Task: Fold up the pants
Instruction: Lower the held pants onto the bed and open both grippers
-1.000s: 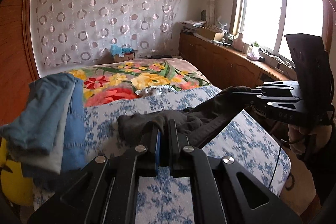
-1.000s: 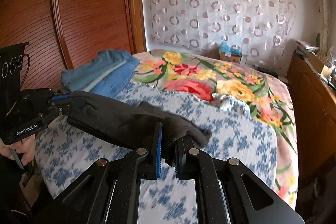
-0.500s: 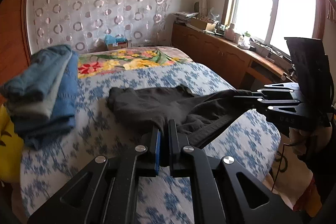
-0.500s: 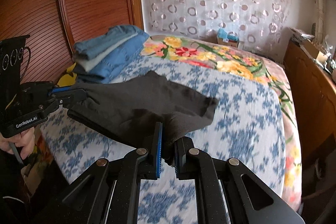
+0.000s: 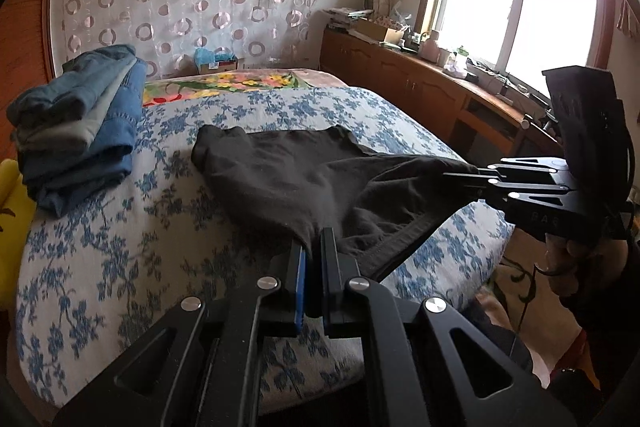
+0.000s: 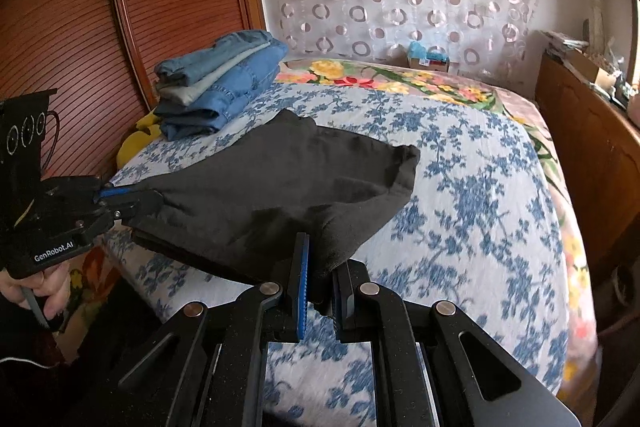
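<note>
Both tools, left tool (image 5: 314, 259) and right tool (image 6: 320, 275), are clamping the near edge of the pants (image 5: 304, 171); soft, light cloth is sagging between them, far end resting on the bed (image 5: 120, 267).

Both grippers were matte black with silver screw heads; the left gripper (image 5: 314, 259) had a blue pad and white "GenRobot.AI" lettering, the right gripper (image 6: 320, 267) blue pads. Thin dark cables trailed from each handle.
</note>
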{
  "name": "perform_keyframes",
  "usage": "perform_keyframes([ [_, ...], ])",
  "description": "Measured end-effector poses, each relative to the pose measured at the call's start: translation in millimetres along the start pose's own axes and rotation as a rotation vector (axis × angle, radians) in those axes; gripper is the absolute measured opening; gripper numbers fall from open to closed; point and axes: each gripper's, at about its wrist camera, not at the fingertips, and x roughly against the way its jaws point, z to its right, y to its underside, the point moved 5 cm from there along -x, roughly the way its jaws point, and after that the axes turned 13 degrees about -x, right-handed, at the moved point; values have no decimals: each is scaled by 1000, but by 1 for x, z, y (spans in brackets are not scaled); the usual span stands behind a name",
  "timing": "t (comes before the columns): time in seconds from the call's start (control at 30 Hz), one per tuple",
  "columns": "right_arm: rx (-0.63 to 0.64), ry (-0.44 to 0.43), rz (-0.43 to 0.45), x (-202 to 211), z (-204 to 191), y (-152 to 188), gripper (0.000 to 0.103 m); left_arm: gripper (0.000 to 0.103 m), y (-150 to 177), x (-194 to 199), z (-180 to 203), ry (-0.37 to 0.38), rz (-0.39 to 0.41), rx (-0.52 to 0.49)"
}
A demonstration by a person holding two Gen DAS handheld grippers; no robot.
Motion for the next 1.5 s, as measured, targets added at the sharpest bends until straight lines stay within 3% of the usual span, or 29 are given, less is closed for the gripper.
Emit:
perform_keyframes([
  [0.73,-77,-29,-21,1,6,43,9,7,36,-6,18,20,-79,6],
  [1.23,-63,-76,68,42,2,39,9,7,7,40,28,29,40,-17],
  [1.5,-83,-57,114,25,8,20,9,7,-8,15,11,-8,34,-23],
])
